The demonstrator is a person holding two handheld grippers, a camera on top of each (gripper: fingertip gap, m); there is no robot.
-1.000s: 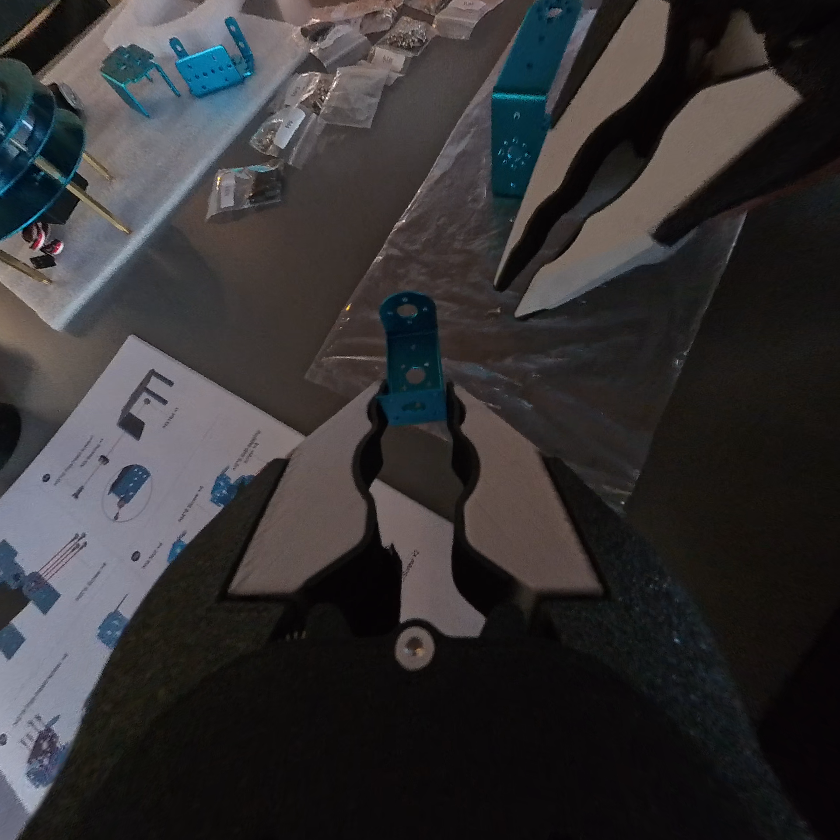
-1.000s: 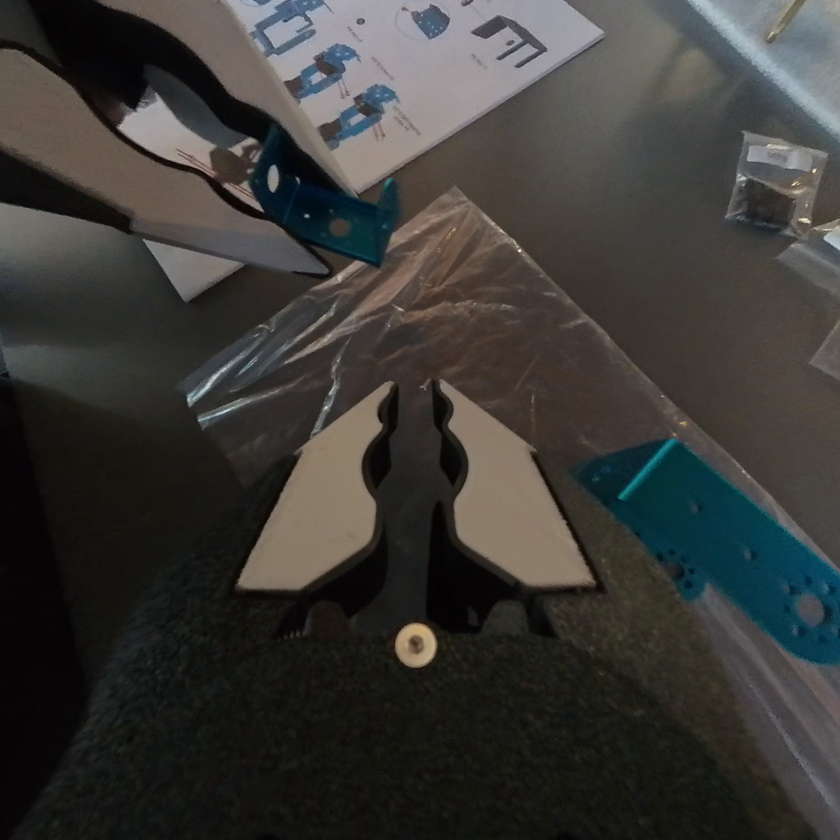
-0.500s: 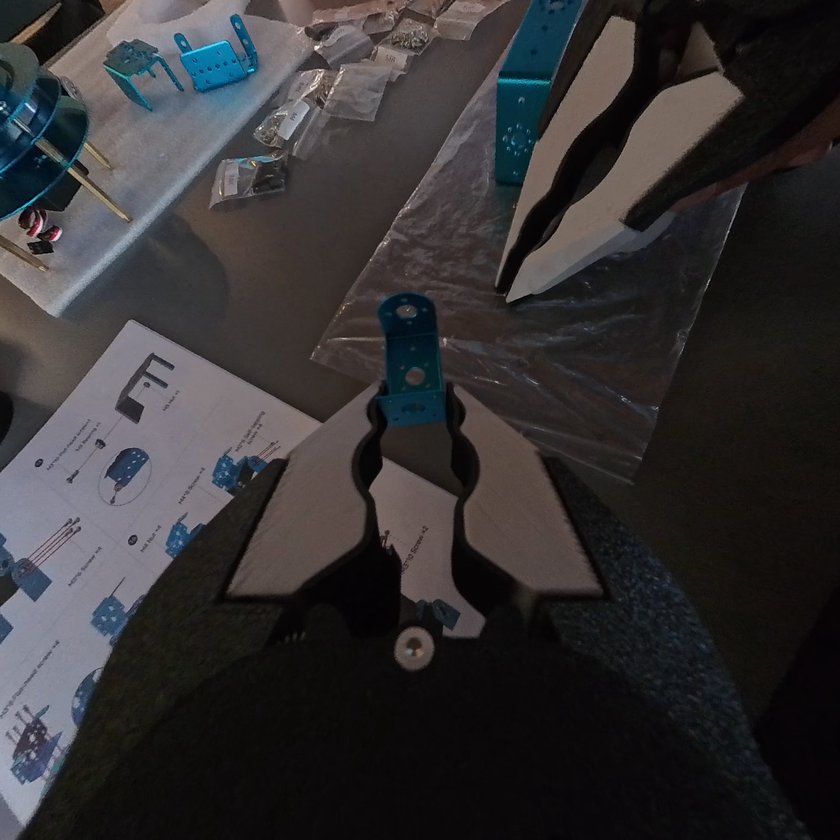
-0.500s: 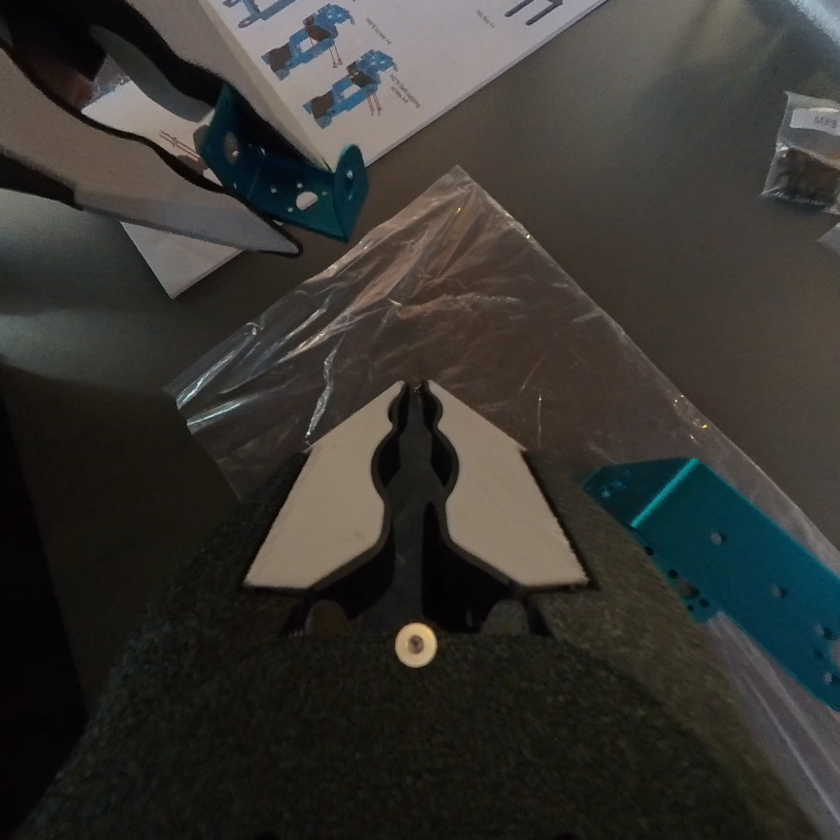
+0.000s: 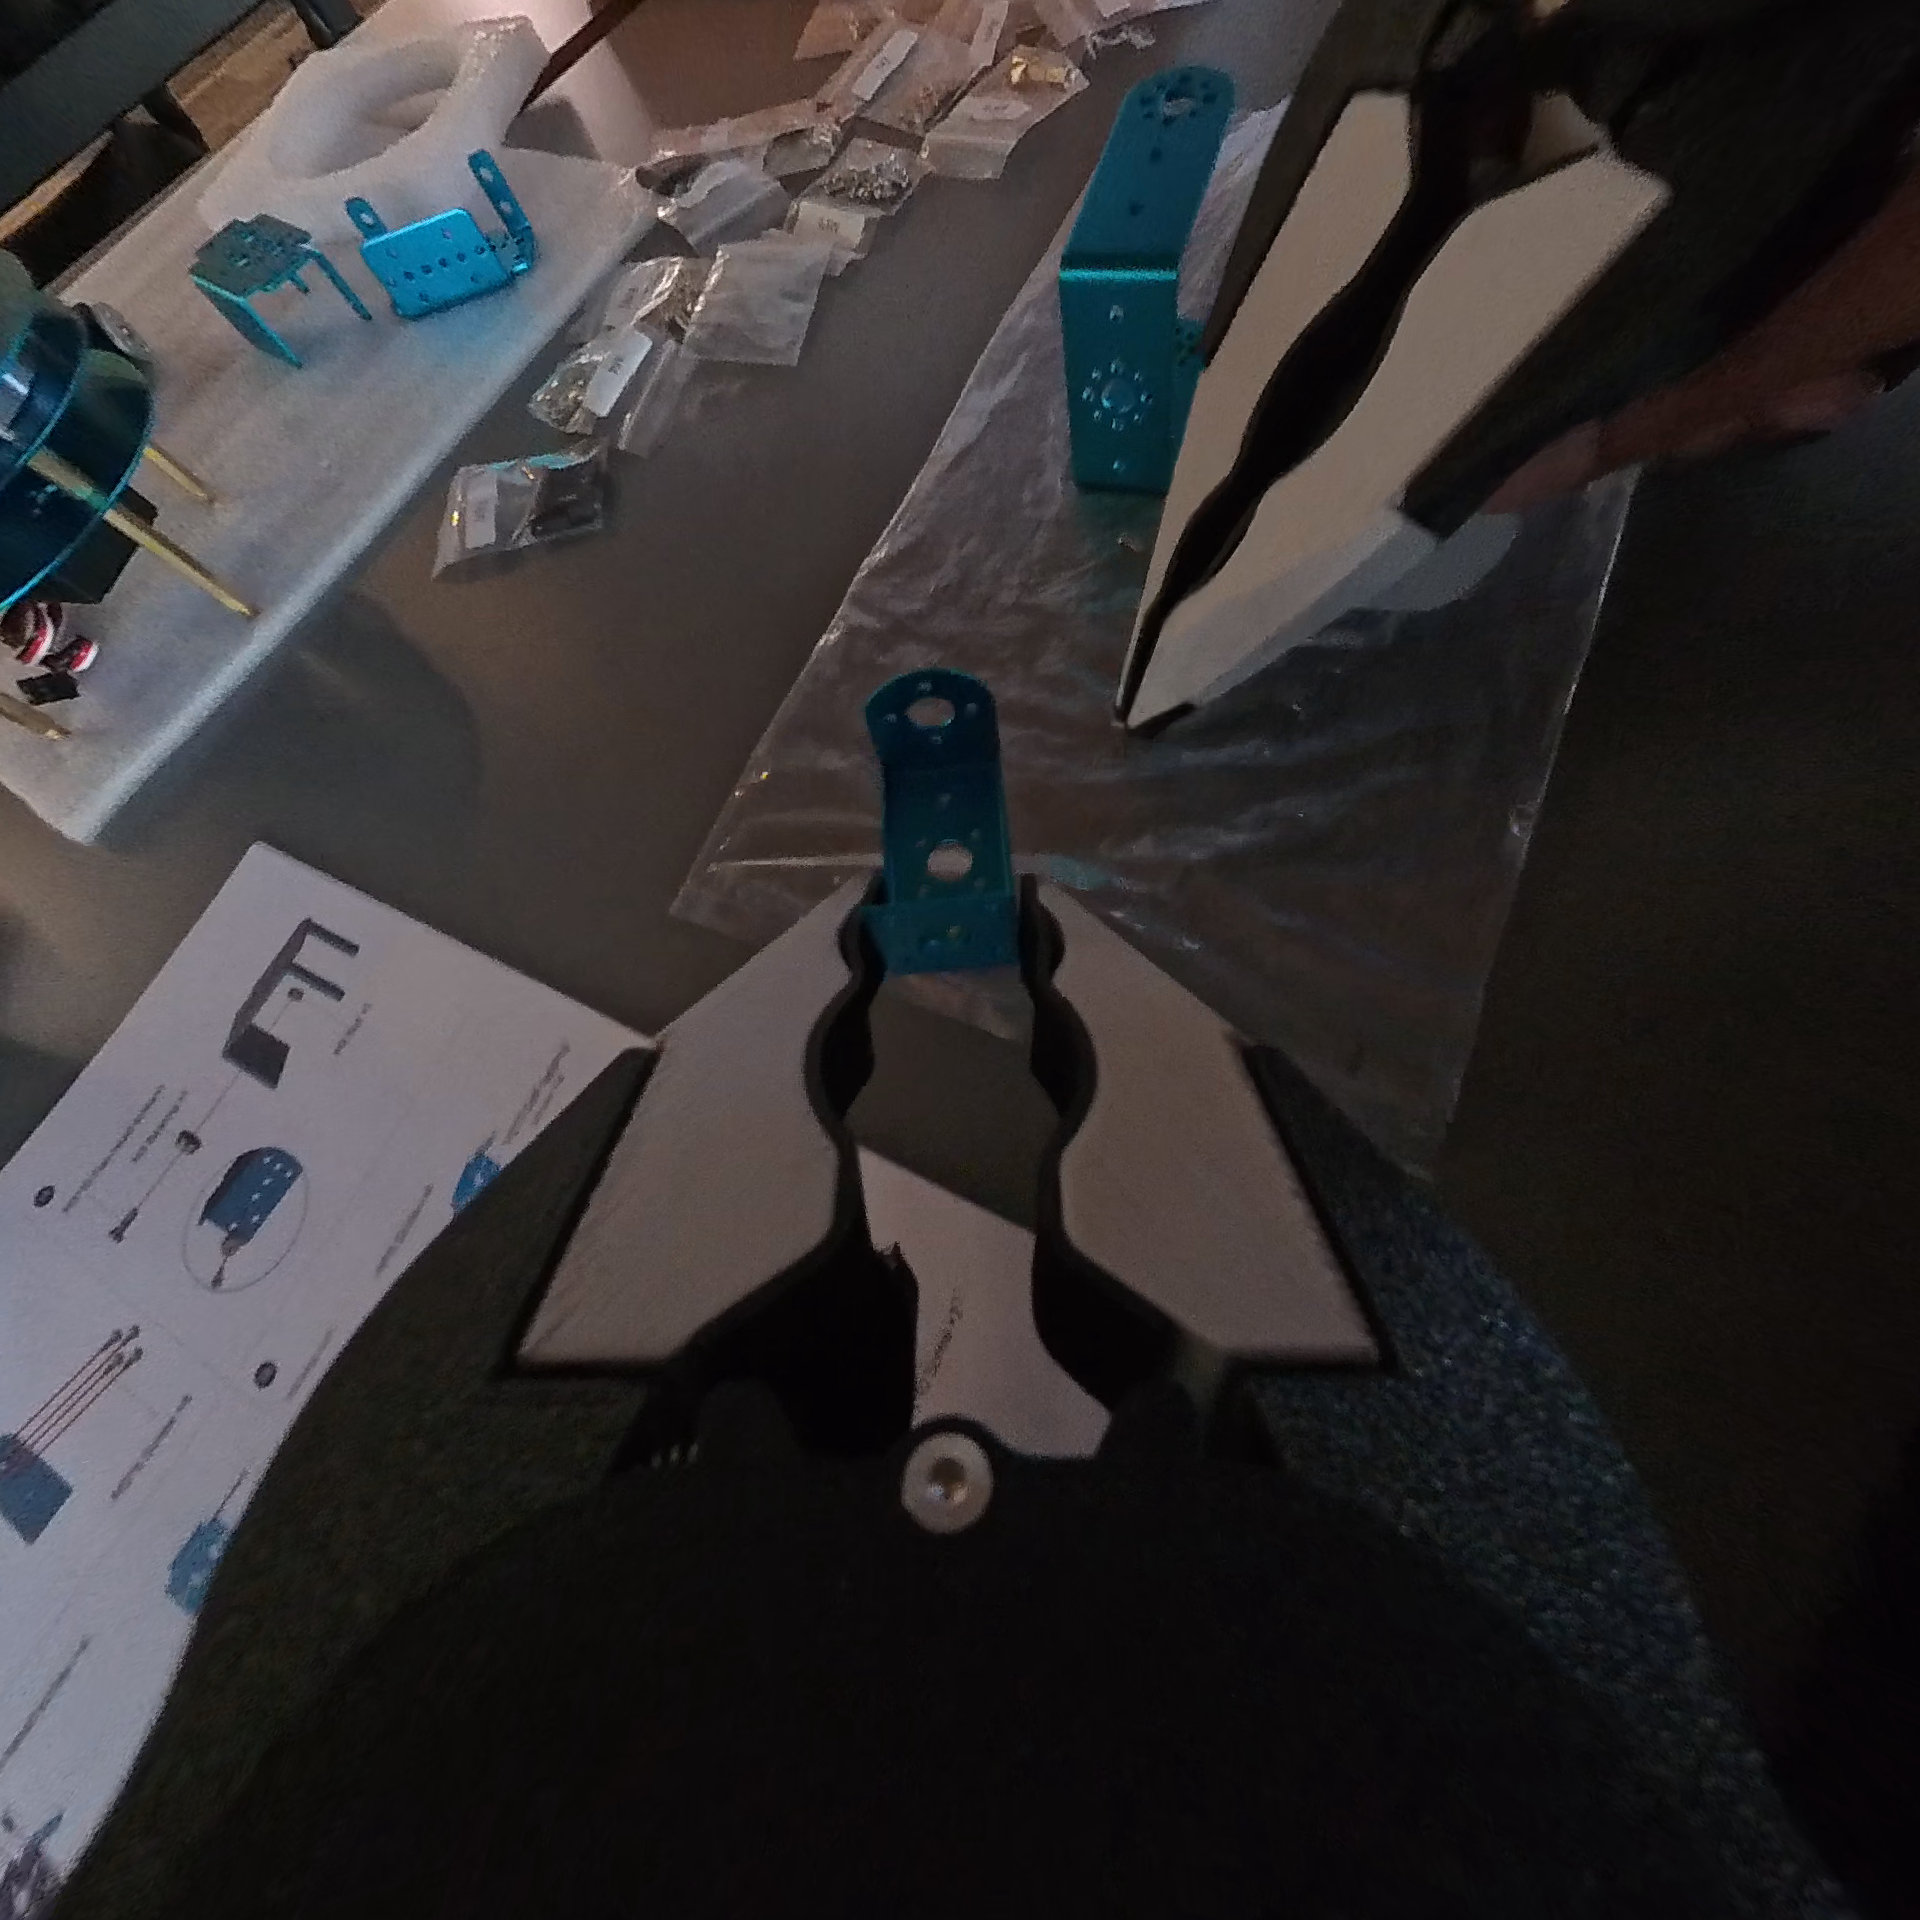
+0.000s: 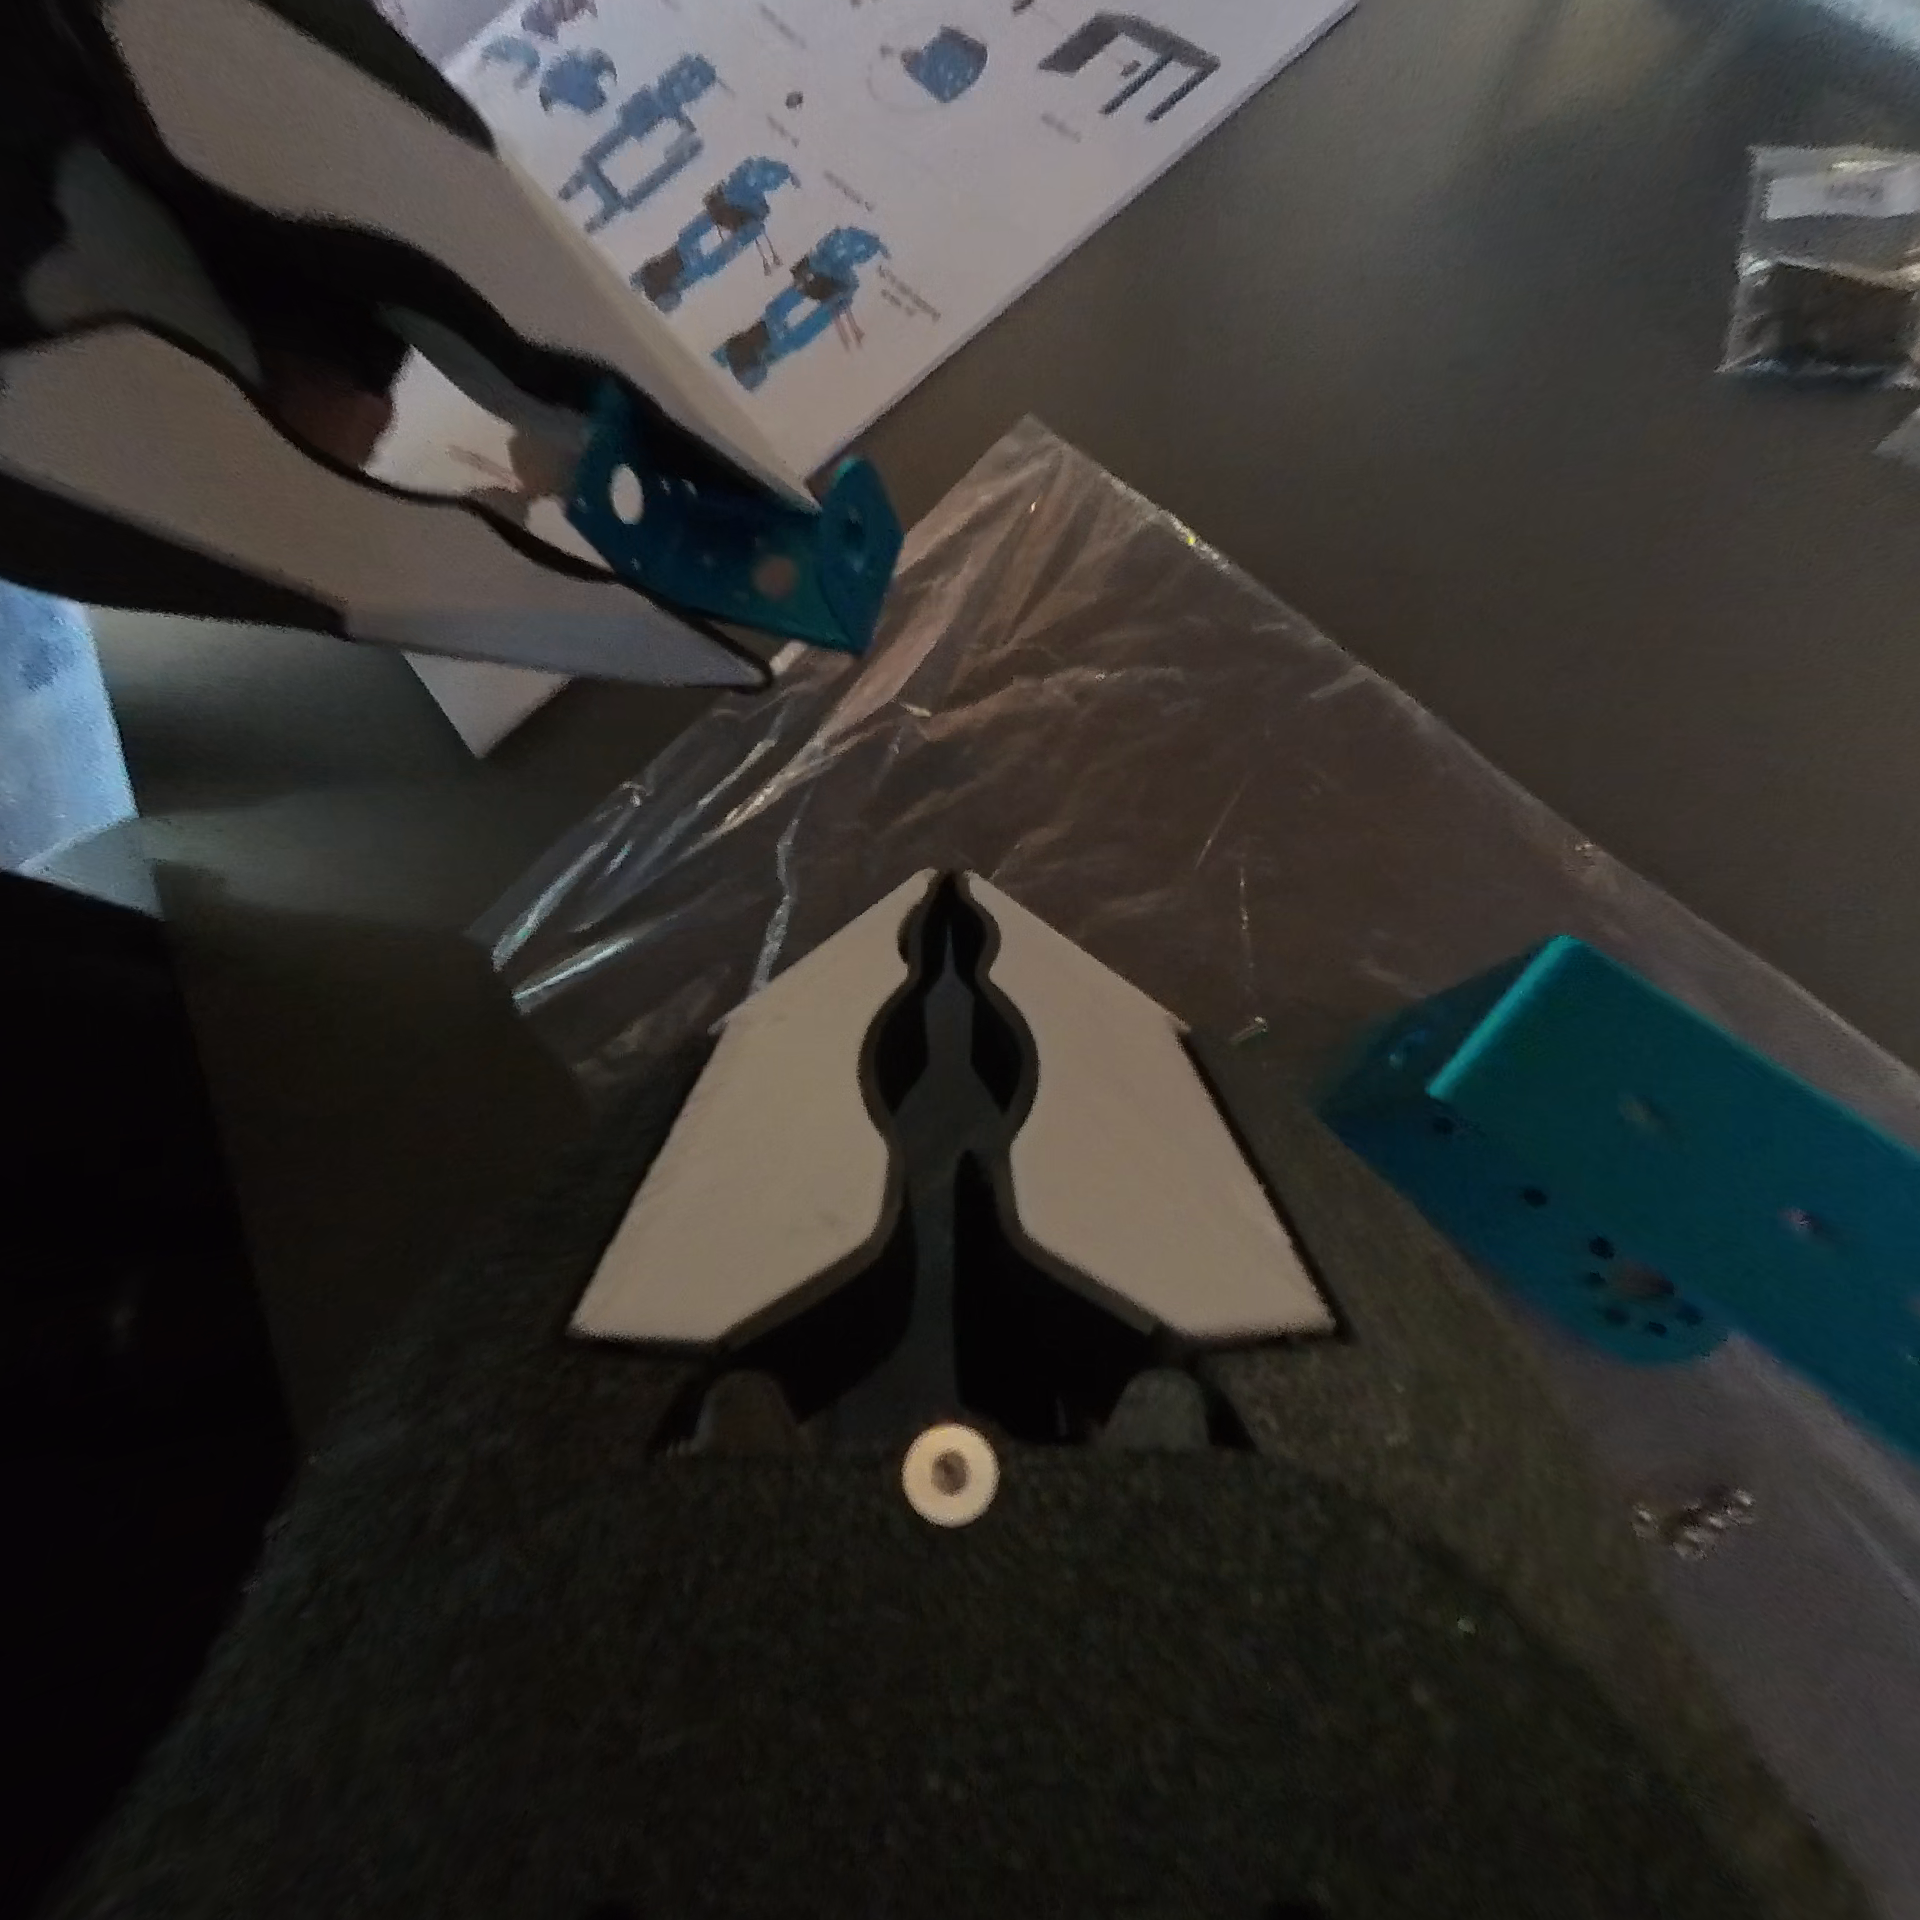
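- In the left wrist view, a small blue bracket (image 5: 940, 831) is pinched by its base between the tips of the left gripper (image 5: 943, 930). Its long side points up and away from the tips, over the near edge of a clear bag (image 5: 1299, 831).
- Ahead and to the right, the right gripper (image 5: 1138, 717) is seen with its tips together, low over the bag. Nothing is seen between them.
- A big blue bracket (image 5: 1127, 312) stands on the far part of the bag, just beside the right gripper. It is well apart from the left one.
- To the left lie a paper sheet (image 5: 187, 1195), small bags (image 5: 644, 353) and a white foam pad (image 5: 260, 416) with more blue parts.
- In the right wrist view, the right gripper (image 6: 951, 883) is closed and empty above the bag (image 6: 1091, 727).
- The big bracket (image 6: 1662, 1164) lies close on its right, with its long side running away to the lower right.
- The small bracket (image 6: 727, 551) is held up at the upper left by the left gripper (image 6: 774, 582), near the sheet (image 6: 883, 156).
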